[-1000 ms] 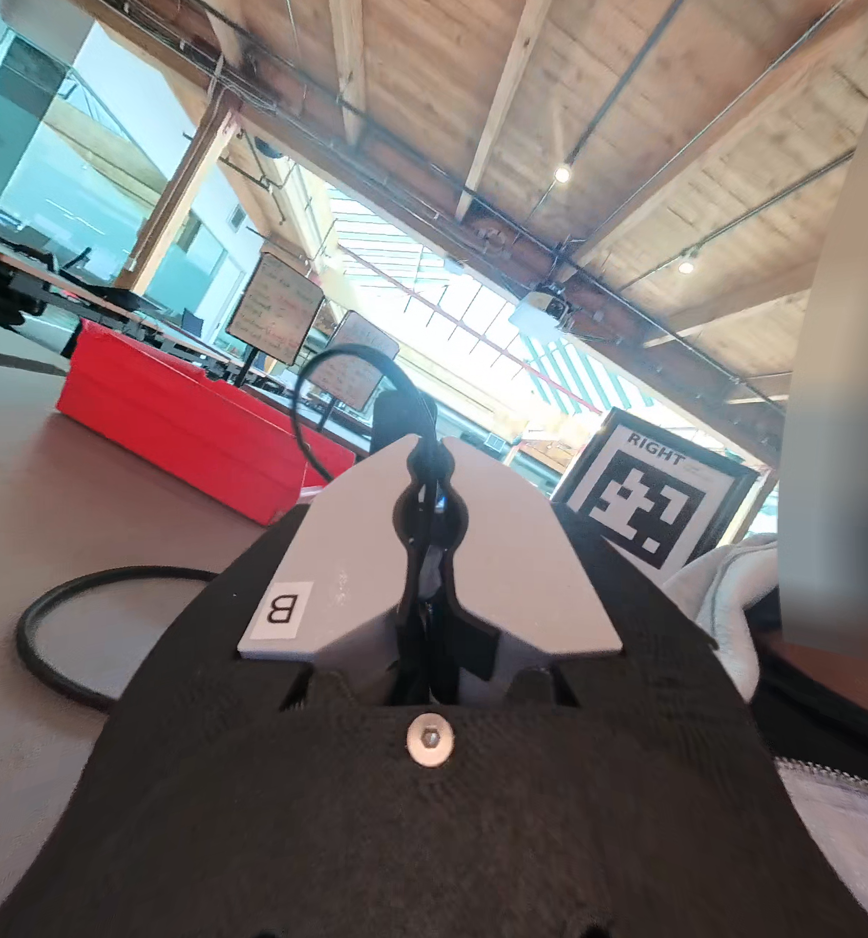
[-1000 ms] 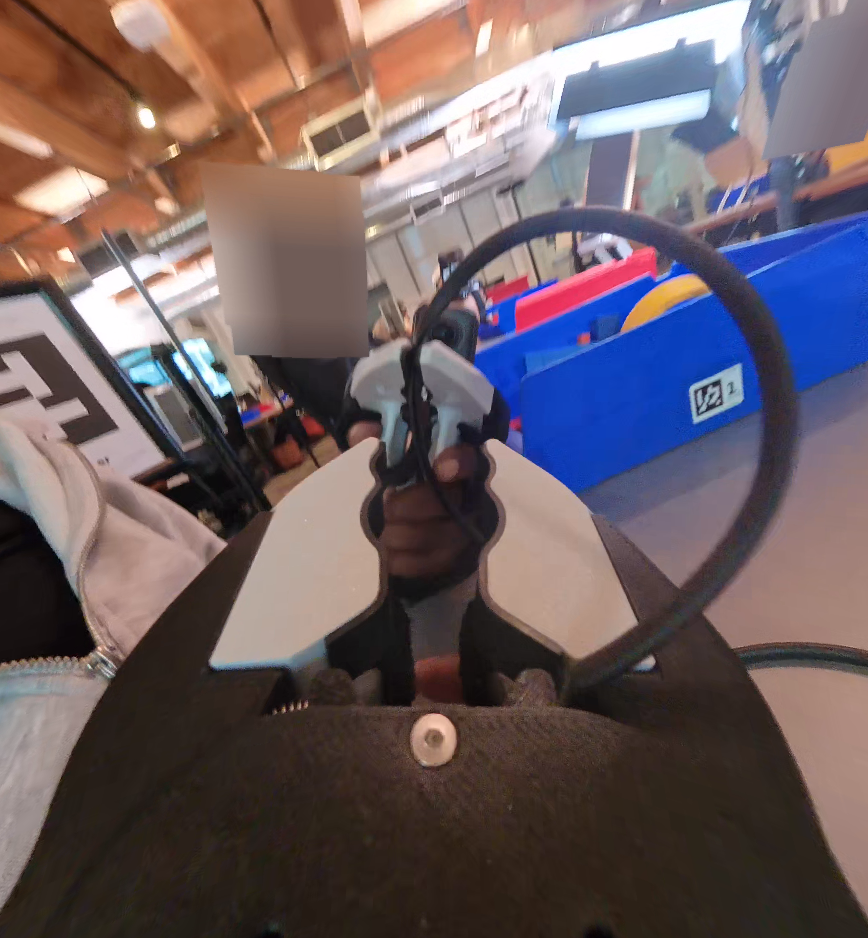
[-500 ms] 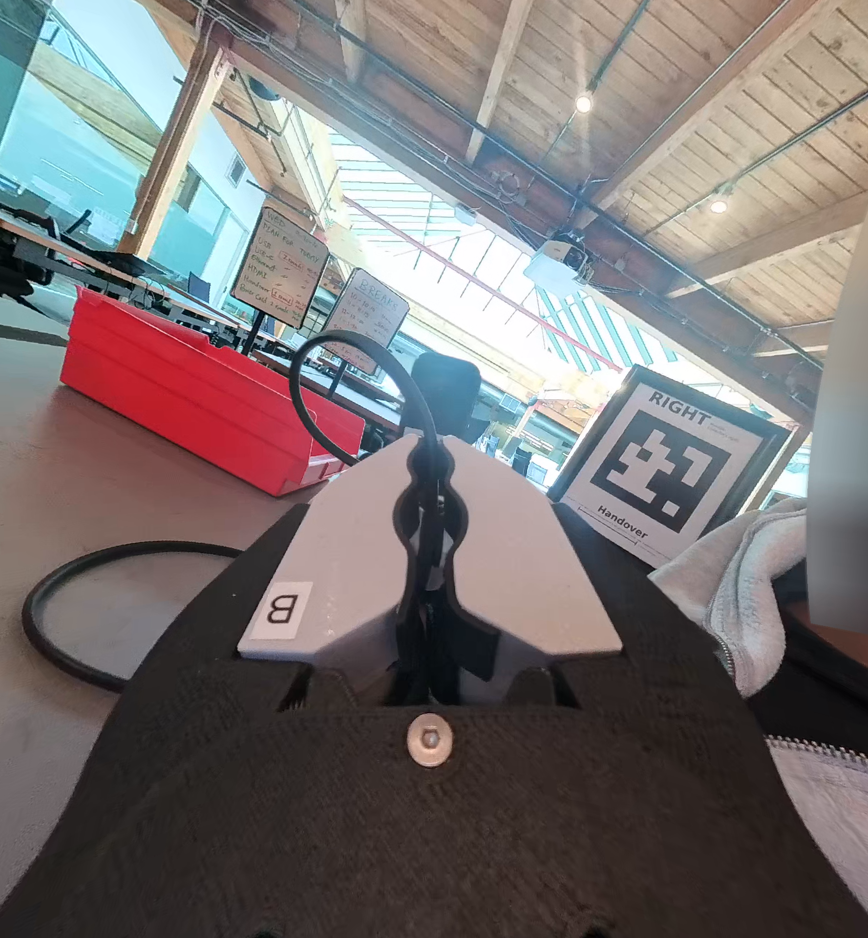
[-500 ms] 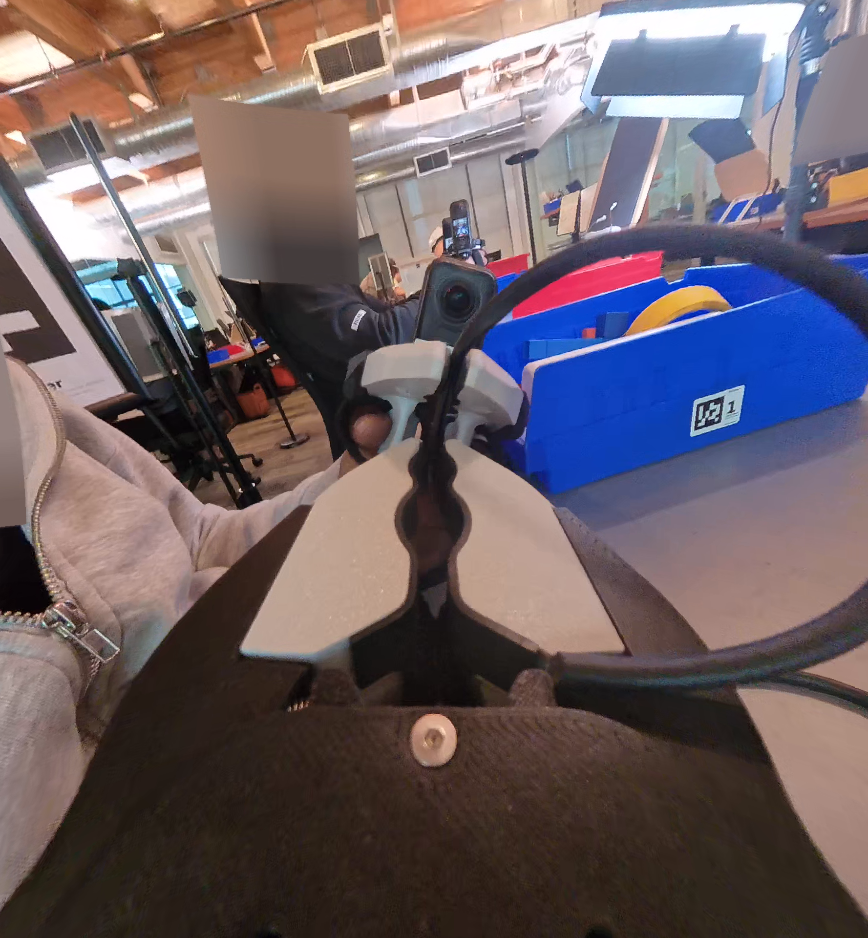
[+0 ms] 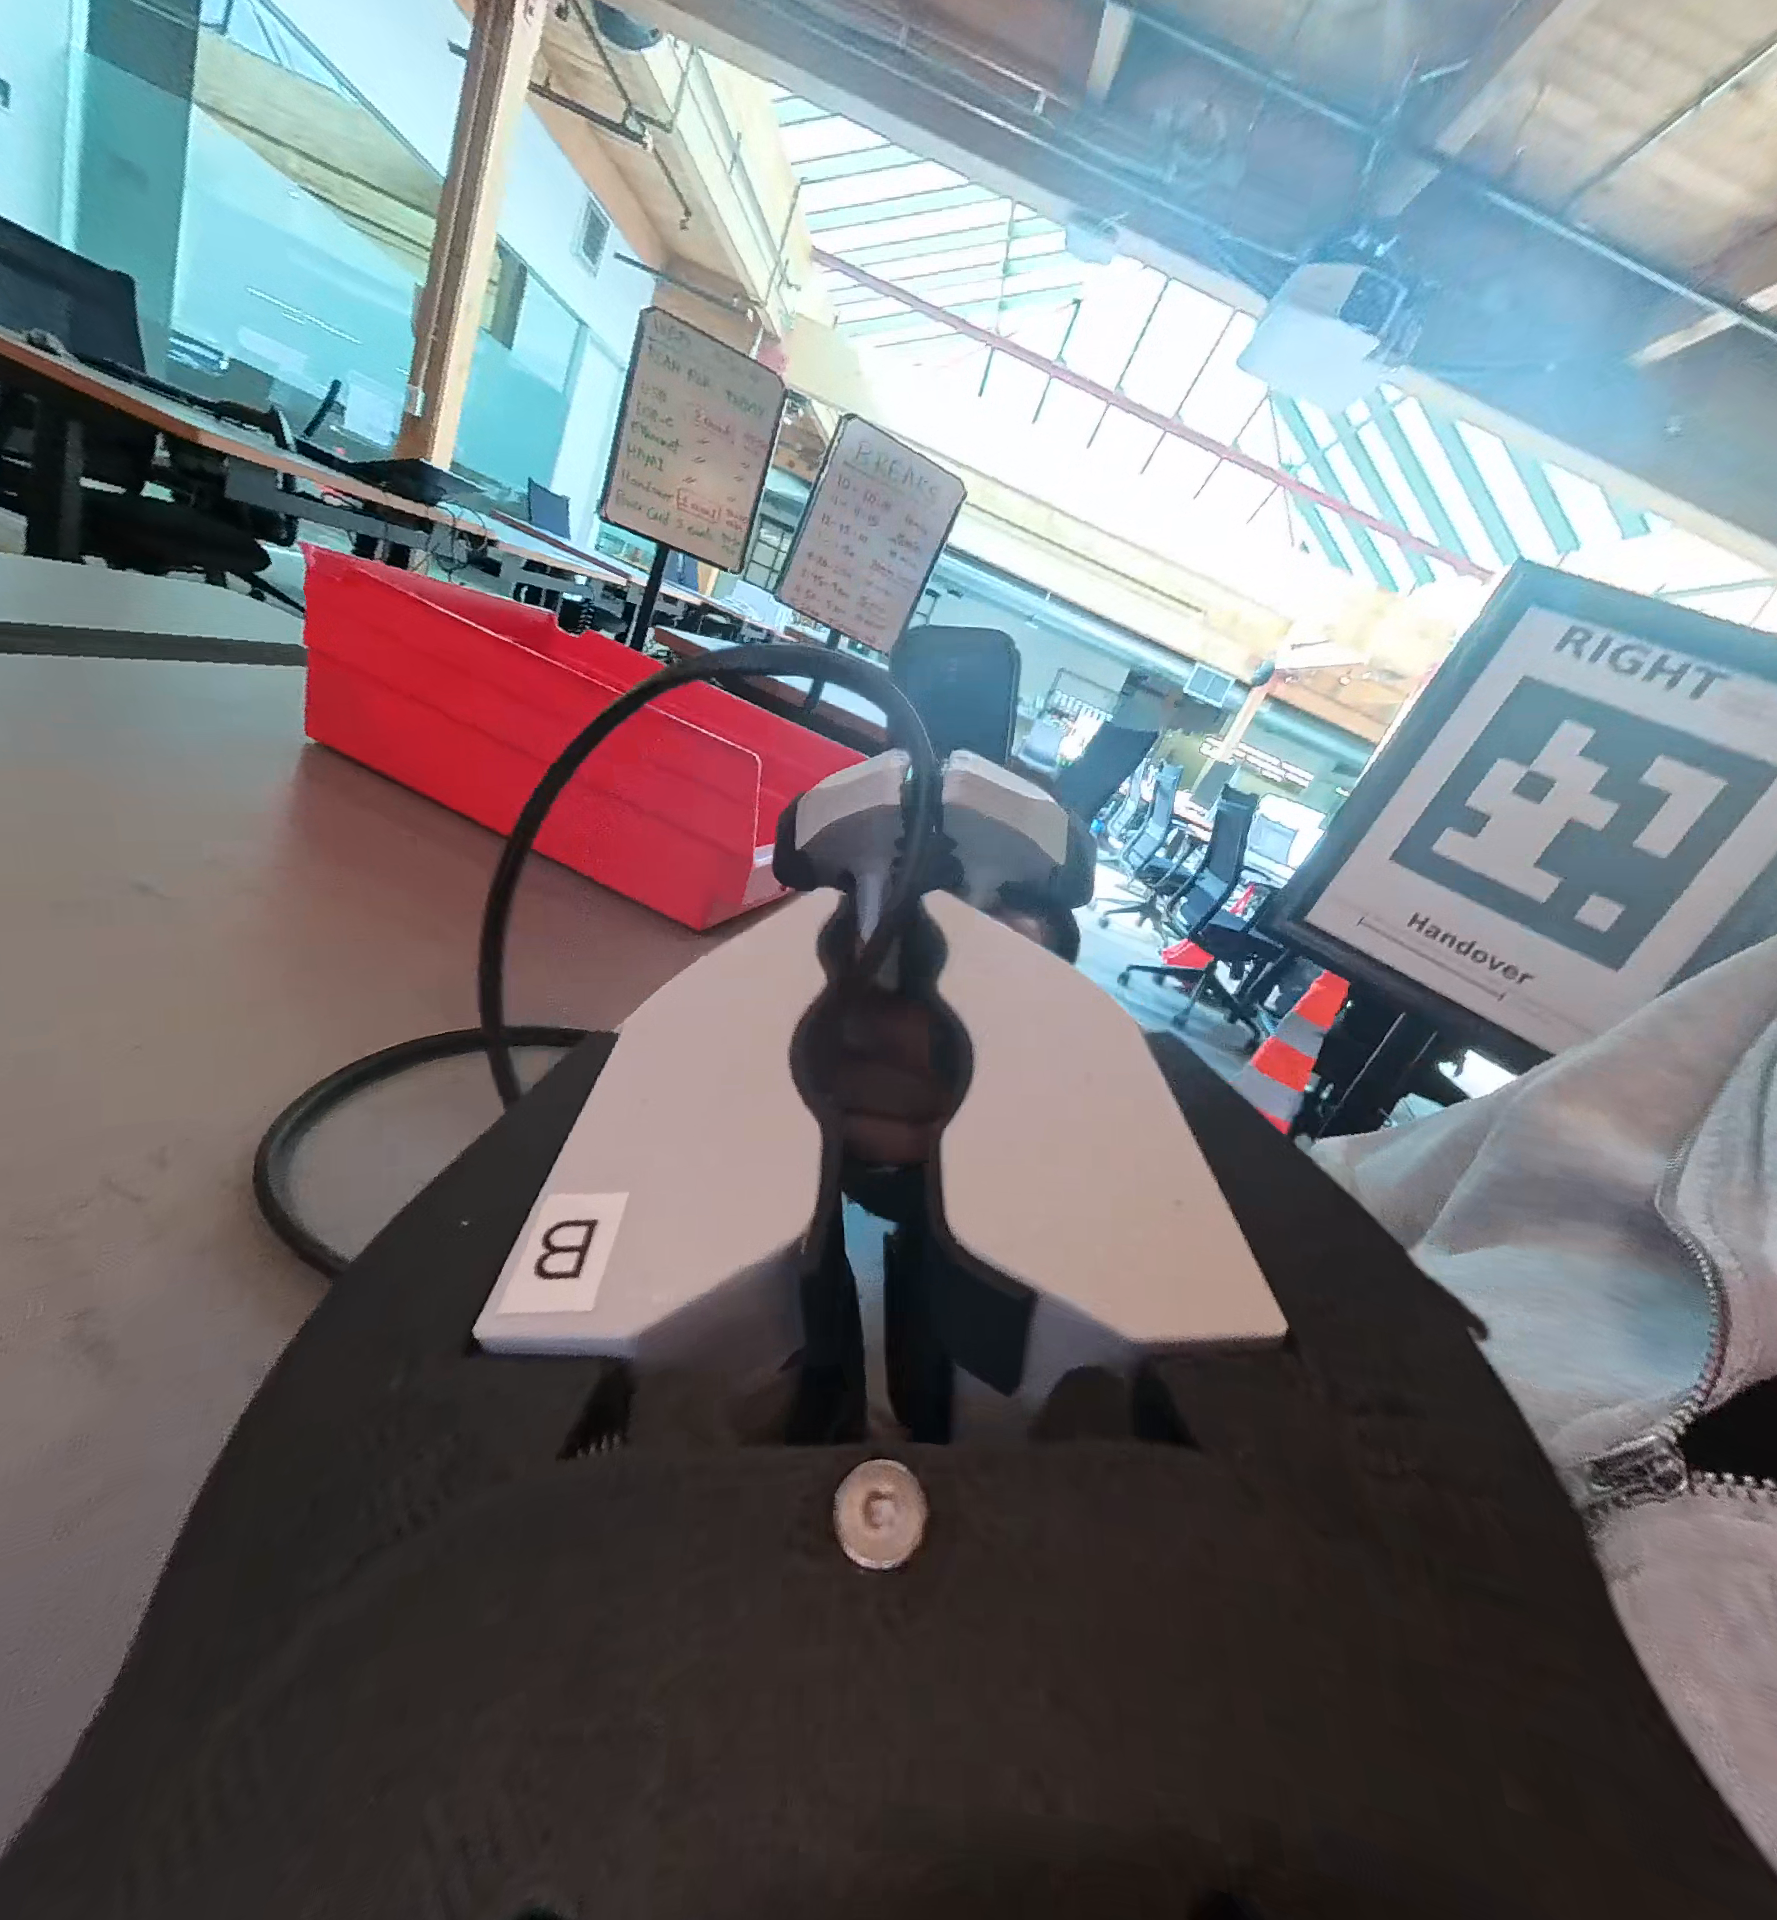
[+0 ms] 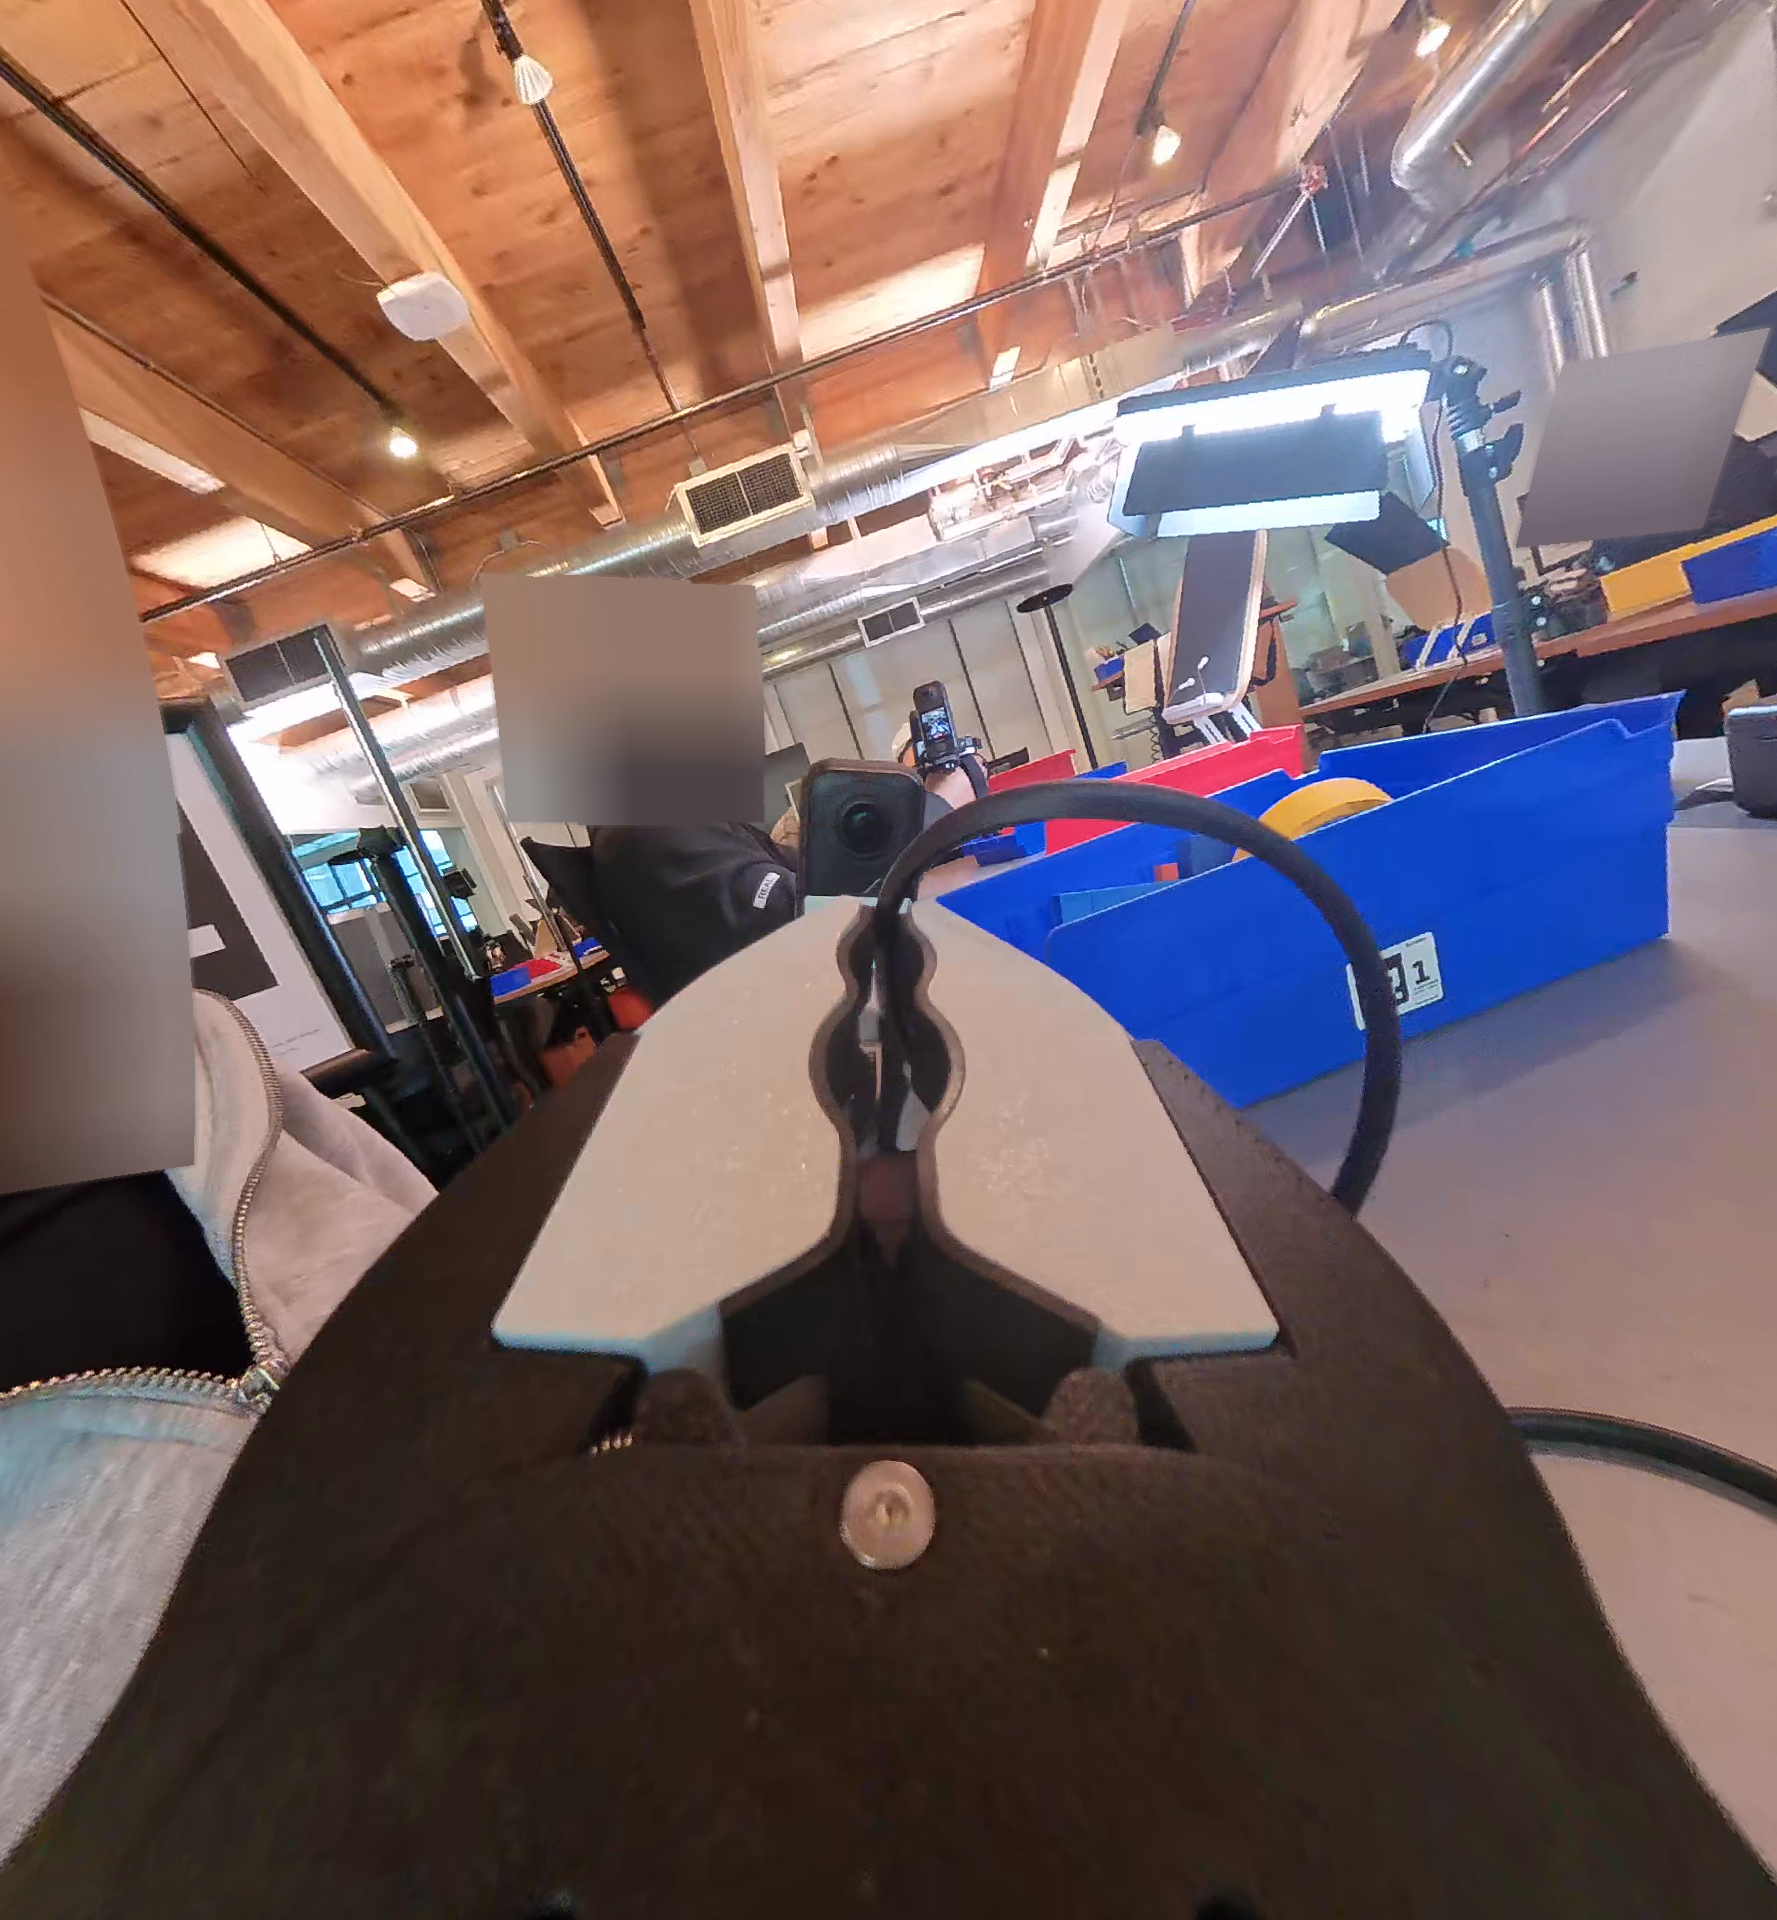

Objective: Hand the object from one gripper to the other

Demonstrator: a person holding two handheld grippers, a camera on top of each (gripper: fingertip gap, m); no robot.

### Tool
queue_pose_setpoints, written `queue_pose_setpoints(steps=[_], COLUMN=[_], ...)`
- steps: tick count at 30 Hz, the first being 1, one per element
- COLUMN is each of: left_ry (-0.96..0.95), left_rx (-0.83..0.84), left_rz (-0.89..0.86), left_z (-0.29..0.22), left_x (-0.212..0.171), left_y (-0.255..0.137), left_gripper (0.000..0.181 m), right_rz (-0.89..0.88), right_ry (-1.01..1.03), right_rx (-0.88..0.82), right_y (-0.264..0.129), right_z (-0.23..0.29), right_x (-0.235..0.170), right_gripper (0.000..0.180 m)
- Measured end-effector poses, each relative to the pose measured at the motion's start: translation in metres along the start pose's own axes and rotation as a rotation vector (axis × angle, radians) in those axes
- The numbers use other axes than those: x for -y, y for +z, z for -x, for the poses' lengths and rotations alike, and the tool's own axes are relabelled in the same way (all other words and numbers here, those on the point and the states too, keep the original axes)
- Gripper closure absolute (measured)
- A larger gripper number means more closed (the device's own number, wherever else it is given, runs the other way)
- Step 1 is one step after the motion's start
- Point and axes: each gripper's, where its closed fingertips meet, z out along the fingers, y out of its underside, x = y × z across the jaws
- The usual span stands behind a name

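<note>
A thin black ring [image 5: 492,935] is held up above the grey table [image 5: 84,935] between the two grippers. In the left wrist view my left gripper [image 5: 884,925] has its jaws close together with the ring's edge between the tips. Just beyond it, my right gripper [image 5: 925,800] faces me, pinching the same edge. In the right wrist view my right gripper [image 6: 889,925] is shut on the ring [image 6: 1377,997], which arcs out to the right. The left gripper's fingers are hidden behind mine; only its camera [image 6: 856,831] shows.
A second black ring [image 5: 276,1153] lies flat on the table below and also shows in the right wrist view [image 6: 1673,1455]. A red bin [image 5: 510,748] stands behind it. A blue bin [image 6: 1486,935] with a yellow roll [image 6: 1325,805] stands on the right. A framed marker sign [image 5: 1590,821] and a grey sleeve [image 5: 1642,1195] are close by. Less than 4 cm separates the two grippers' tips.
My right gripper was open around the ring and has shut on it. Both grippers have tilted down toward level, and the right gripper's tips now show above the left fingertips.
</note>
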Motion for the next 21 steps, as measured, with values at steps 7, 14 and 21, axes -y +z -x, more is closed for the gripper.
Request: queue_pose_setpoints(steps=[7,14,21], left_ry=[0.029,-0.205,-0.218], left_rx=[-0.029,-0.165,-0.185], left_rz=[0.039,-0.179,-0.173], left_z=[-0.006,-0.009,-0.012], left_x=[-0.006,0.026,0.025], left_y=[0.003,-0.013,-0.012], left_gripper=[0.176,0.177,0.177], right_rz=[0.013,0.05,0.241], right_ry=[-0.004,0.037,-0.093], right_rx=[-0.003,0.017,0.003], right_y=[0.001,0.007,0.014], right_z=[0.0,0.002,0.005], right_x=[-0.002,-0.011,-0.042], right_gripper=[0.175,0.154,0.174])
